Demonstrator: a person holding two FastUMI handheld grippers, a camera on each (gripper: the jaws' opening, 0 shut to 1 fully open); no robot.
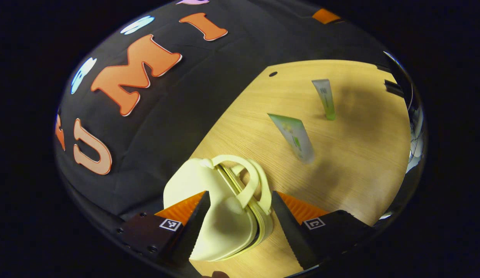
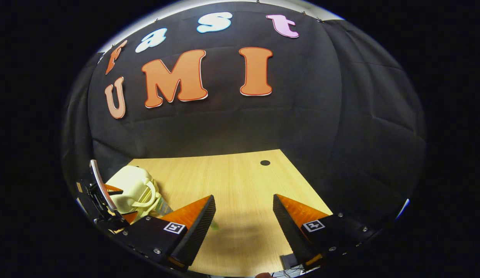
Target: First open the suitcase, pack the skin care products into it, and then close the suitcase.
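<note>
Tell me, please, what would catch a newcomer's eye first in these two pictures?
The pale yellow suitcase, closed, with its looped handle, stands on the wooden table between the fingers of the open left gripper, at the bottom of the left gripper view. Beyond it two skin care tubes stand on the table: a larger green-and-white tube and a smaller green tube. The right gripper hangs open over bare table.

Pale yellow suitcase (image 1: 220, 216), green-and-white tubes (image 1: 293, 136)

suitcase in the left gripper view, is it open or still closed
Closed: the pale yellow suitcase has its two shells pressed together along the seam, handle on top, standing between the open left tongs.
</note>
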